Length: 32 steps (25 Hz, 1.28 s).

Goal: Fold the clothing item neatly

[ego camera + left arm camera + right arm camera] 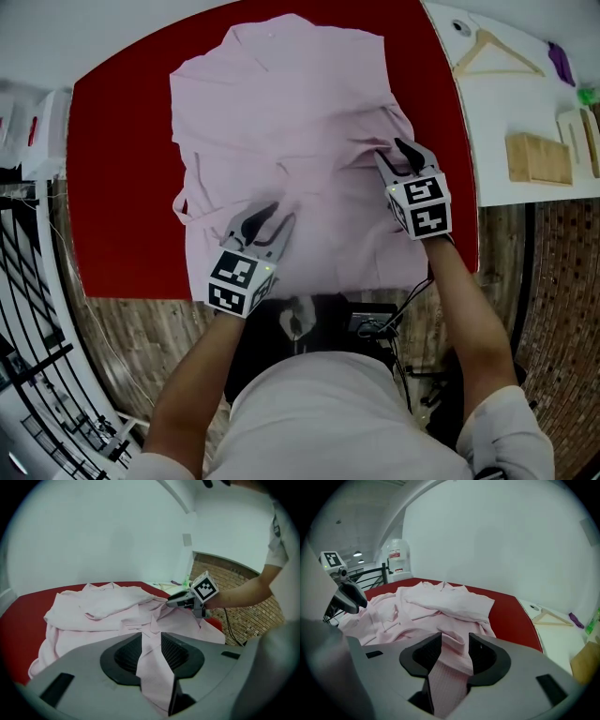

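A pale pink shirt (281, 112) lies spread and rumpled on the red table (122, 187), collar at the far side. My left gripper (277, 217) rests on the shirt's near left part, and its jaws stand apart. In the left gripper view a ridge of pink cloth (151, 644) runs between the jaws with dark gaps beside it. My right gripper (392, 153) sits at the shirt's right edge, jaws also apart. A loose fold of cloth (453, 656) lies between them. Each gripper shows in the other's view: the right gripper (171, 603) and the left gripper (356, 603).
A white side table (525, 112) at the right carries a wooden hanger (495, 52), wooden blocks (538, 157) and a purple object (561, 62). A black railing (37, 309) runs along the left. A water jug (396, 559) stands beyond the table. The shirt hem reaches the table's near edge.
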Motion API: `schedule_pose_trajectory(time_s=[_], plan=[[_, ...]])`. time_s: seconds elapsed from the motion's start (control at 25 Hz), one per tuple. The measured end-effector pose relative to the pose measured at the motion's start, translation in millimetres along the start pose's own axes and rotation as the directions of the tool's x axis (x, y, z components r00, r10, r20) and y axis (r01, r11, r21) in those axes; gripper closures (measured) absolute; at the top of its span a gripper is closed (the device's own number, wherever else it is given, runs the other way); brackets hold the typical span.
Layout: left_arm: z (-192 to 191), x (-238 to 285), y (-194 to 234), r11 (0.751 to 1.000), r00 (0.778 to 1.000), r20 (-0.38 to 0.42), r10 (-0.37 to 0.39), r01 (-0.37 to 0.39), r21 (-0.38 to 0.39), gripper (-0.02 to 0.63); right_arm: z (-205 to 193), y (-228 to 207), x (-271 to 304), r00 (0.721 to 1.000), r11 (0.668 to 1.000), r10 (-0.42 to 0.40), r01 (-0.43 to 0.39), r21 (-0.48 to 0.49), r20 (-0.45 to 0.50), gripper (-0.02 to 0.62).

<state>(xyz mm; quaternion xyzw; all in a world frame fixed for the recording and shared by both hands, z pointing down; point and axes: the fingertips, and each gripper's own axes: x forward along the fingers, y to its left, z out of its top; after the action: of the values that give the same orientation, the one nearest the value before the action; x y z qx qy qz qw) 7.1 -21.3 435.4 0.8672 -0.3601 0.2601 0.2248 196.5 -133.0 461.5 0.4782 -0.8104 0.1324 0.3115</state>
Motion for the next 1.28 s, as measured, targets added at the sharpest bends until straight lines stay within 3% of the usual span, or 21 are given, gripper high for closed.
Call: schedule_pose_trajectory(time_s=[0.36,0.8,1.04,1.28], plan=[[-10,-43,6,0.998,0.998,0.037,0.042,-0.041,-0.039,0.499,-12,29,-26,1.0,0.999,0.029,-0.029,0.023,0.005,0.434],[-32,-50,-48,0.993,0.994,0.073,-0.083,0.089,-0.074,0.5,-47,58,-85,1.0,0.997,-0.017,0.015,0.078,0.023,0.436],[-54,-66,-83,0.984,0.98,0.139,-0.144,0.156,-0.08,0.5,-78,93,-123,0.999,0.997,-0.052,0.052,0.057,0.004,0.436],[-92,-74,-111,0.974,0.976,0.125,-0.179,0.194,-0.115,0.503,-89,131,-162,0.998,0.998,-0.065,0.064,0.021,0.02,0.436]])
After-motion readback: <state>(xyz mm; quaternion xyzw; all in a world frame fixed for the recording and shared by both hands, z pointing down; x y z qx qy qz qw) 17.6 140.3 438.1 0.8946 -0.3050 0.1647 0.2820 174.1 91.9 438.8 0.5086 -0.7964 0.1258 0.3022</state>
